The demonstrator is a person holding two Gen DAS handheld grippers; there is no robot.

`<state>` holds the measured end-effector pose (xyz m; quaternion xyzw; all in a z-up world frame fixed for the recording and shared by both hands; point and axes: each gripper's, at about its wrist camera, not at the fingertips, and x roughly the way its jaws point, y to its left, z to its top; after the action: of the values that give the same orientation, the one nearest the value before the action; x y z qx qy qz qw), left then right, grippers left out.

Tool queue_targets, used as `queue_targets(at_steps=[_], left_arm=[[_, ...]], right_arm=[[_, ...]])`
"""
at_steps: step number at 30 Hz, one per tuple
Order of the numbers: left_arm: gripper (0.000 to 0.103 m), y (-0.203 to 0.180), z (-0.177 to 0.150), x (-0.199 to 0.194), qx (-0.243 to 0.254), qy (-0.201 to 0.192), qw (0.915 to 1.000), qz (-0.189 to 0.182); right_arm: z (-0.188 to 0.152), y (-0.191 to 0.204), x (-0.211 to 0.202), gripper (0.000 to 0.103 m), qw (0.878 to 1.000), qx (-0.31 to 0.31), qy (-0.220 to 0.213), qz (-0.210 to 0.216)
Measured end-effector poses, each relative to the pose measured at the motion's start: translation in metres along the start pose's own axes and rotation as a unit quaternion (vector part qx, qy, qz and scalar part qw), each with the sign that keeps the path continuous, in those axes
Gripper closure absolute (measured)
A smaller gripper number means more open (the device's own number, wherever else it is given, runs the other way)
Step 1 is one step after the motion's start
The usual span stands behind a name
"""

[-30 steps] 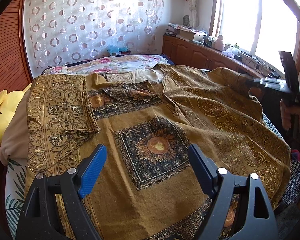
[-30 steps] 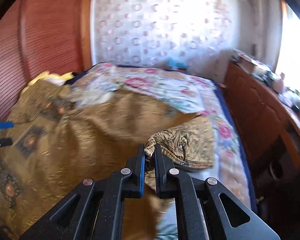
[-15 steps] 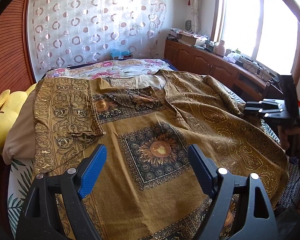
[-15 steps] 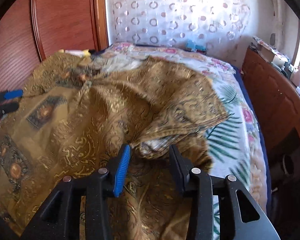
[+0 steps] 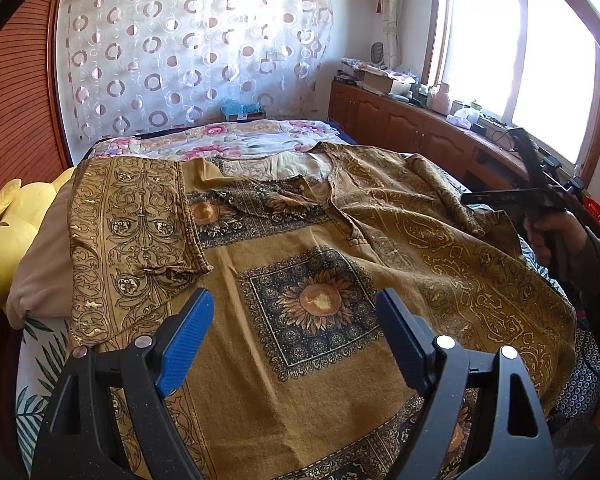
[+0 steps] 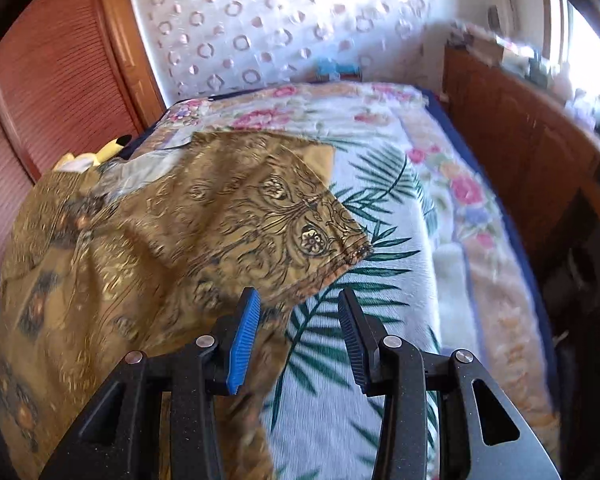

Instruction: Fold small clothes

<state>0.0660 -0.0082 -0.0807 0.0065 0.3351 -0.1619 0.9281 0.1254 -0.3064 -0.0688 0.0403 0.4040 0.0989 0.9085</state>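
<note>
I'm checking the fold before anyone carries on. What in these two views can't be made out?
- Near hem of the brown patterned garment: left wrist view, hidden behind the left hand-held gripper and cut by the bottom edge.
- Garment's left part: right wrist view, motion-blurred.
- Items on the window counter: too small; blurred in the right wrist view.
- Right hand-held gripper: open, nothing between its pads.

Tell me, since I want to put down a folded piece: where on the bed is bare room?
Free: the palm-leaf sheet right of the golden garment, running to the bed's edge by the wooden cabinets, and the floral quilt beyond the neckline toward the curtain. Crowded: the middle, covered by the garment, and the left side with the yellow plush toy.
</note>
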Motion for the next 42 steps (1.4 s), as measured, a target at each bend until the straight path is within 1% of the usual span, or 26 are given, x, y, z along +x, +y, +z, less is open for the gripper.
queue_targets(at_steps=[2, 4, 5, 6, 7, 8, 10, 12, 15, 19, 21, 23, 24, 25, 26, 27, 28, 30, 32, 35, 38, 40, 42], left_arm=[[0.019, 0.0, -0.001, 0.0, 0.0, 0.001, 1.0, 0.0], [0.019, 0.001, -0.001, 0.0, -0.001, 0.001, 1.0, -0.001], [0.019, 0.001, -0.001, 0.0, -0.001, 0.001, 1.0, -0.001], [0.019, 0.001, -0.002, 0.0, -0.001, 0.002, 1.0, -0.001], [0.019, 0.001, -0.002, 0.0, -0.002, 0.002, 1.0, -0.002], [0.019, 0.002, -0.003, 0.0, -0.002, 0.001, 1.0, -0.002], [0.019, 0.002, -0.003, 0.0, -0.002, 0.001, 1.0, -0.001], [0.019, 0.003, -0.002, 0.0, -0.003, 0.001, 1.0, -0.001], [0.019, 0.004, -0.003, -0.001, -0.004, 0.0, 1.0, 0.0], [0.019, 0.006, -0.003, -0.002, -0.006, 0.0, 1.0, 0.0], [0.019, 0.007, -0.003, -0.002, -0.008, 0.0, 1.0, 0.001], [0.019, 0.008, -0.003, -0.003, -0.008, 0.0, 1.0, 0.002], [0.019, 0.009, -0.004, -0.003, -0.01, -0.001, 0.9999, 0.002], [0.019, 0.01, -0.004, -0.003, -0.011, -0.001, 0.9999, 0.002], [0.019, 0.01, -0.004, -0.003, -0.012, -0.001, 0.9999, 0.002], [0.019, 0.01, -0.005, -0.002, -0.013, -0.001, 0.9999, 0.002], [0.019, 0.01, -0.005, -0.002, -0.013, -0.001, 0.9999, 0.002], [0.019, 0.01, -0.005, -0.002, -0.014, -0.001, 0.9999, 0.001], [0.019, 0.01, -0.005, -0.002, -0.014, -0.001, 0.9999, 0.002], [0.019, 0.012, -0.006, -0.001, -0.016, -0.002, 0.9999, 0.004], [0.019, 0.014, -0.006, -0.001, -0.017, 0.0, 0.9998, 0.007], [0.019, 0.015, -0.006, -0.001, -0.017, 0.001, 0.9998, 0.009], [0.019, 0.016, -0.005, -0.001, -0.017, 0.0, 0.9998, 0.011]], right_arm=[[0.006, 0.001, 0.008, 0.061, 1.0, 0.013, 0.0, 0.007], [0.013, 0.0, 0.012, 0.062, 1.0, 0.013, 0.001, 0.006], [0.016, 0.0, 0.016, 0.068, 1.0, 0.012, 0.003, 0.007], [0.017, 0.003, 0.017, 0.085, 1.0, 0.009, 0.007, 0.013], [0.022, 0.003, 0.018, 0.094, 1.0, 0.003, 0.005, 0.014], [0.023, 0.005, 0.013, 0.098, 1.0, -0.006, 0.0, 0.011], [0.027, 0.01, 0.01, 0.099, 0.999, -0.026, -0.016, 0.009], [0.032, 0.017, 0.004, 0.1, 0.999, -0.037, -0.032, 0.016], [0.043, 0.043, -0.008, 0.1, 0.996, -0.065, -0.051, 0.03], [0.048, 0.084, -0.02, 0.099, 0.991, -0.108, -0.06, 0.053], [0.048, 0.098, -0.027, 0.098, 0.988, -0.12, -0.068, 0.069], [0.045, 0.109, -0.037, 0.093, 0.985, -0.134, -0.078, 0.081], [0.044, 0.11, -0.041, 0.088, 0.984, -0.137, -0.082, 0.086], [0.041, 0.11, -0.046, 0.081, 0.982, -0.14, -0.087, 0.092], [0.038, 0.109, -0.049, 0.076, 0.981, -0.143, -0.091, 0.094], [0.036, 0.105, -0.05, 0.069, 0.981, -0.145, -0.093, 0.092], [0.032, 0.101, -0.053, 0.066, 0.98, -0.148, -0.097, 0.086], [0.027, 0.093, -0.057, 0.066, 0.982, -0.146, -0.1, 0.072], [0.023, 0.083, -0.053, 0.066, 0.986, -0.132, -0.094, 0.044], [0.021, 0.064, -0.035, 0.066, 0.992, -0.108, -0.067, -0.002], [0.014, 0.05, -0.006, 0.066, 0.995, -0.093, -0.023, -0.033], [0.009, 0.041, 0.01, 0.066, 0.996, -0.082, -0.001, -0.044], [0.009, 0.034, 0.021, 0.066, 0.997, -0.07, 0.012, -0.044]])
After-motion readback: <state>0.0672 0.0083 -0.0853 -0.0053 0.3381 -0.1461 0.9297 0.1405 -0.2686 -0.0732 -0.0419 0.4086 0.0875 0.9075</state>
